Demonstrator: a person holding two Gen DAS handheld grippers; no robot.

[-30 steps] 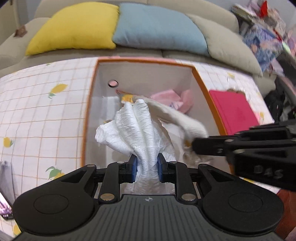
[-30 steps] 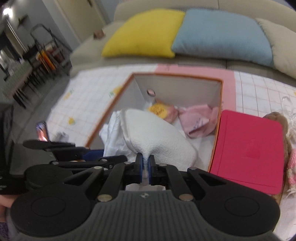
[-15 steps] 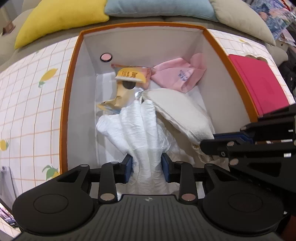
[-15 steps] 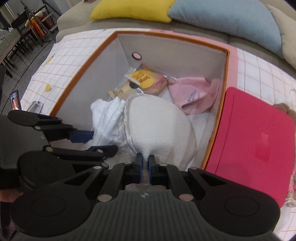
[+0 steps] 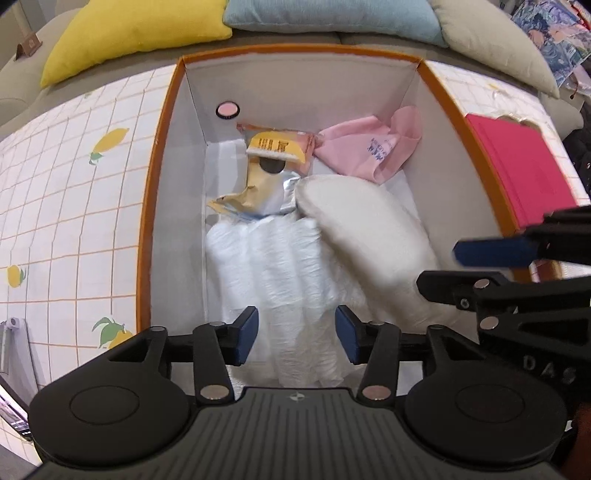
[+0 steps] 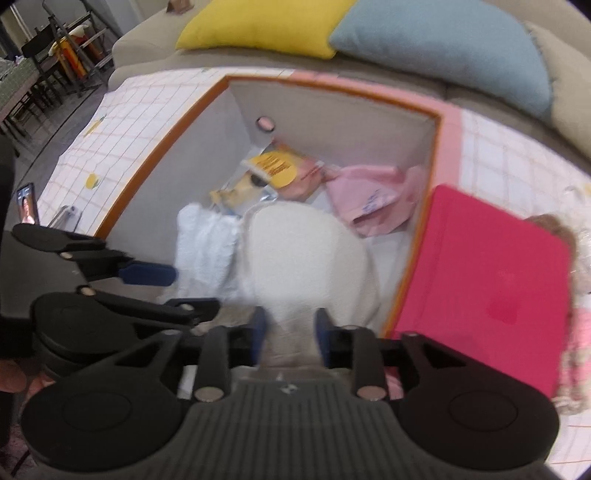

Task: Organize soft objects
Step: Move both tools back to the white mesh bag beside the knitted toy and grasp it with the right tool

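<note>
Behind everything runs a beige sofa [image 5: 22, 85] with a yellow cushion [image 5: 140, 33] and a light blue cushion [image 5: 332, 16], and in front of it a white tablecloth with an orange grid and lemon prints [image 5: 74, 192].

Between my left gripper [image 5: 295, 330] pads lies a crinkled white plastic-wrapped bundle [image 5: 273, 269]; the jaws are opening and the blue pads stand clear of it on both sides. My right gripper [image 6: 290, 332] is opening too, with the neck of a cream-white fuzzy pouch [image 6: 306, 258] between its pads, though blur hides whether they touch it. Both soft things rest inside the orange-rimmed white cardboard box [image 5: 147, 221], pouch at three o'clock of the bundle. At twelve o'clock lie a yellow-labelled snack packet [image 5: 277, 147] and a pink plastic bag [image 5: 369, 147]. Outside at three o'clock lies a magenta lid [image 6: 487, 280].
</note>
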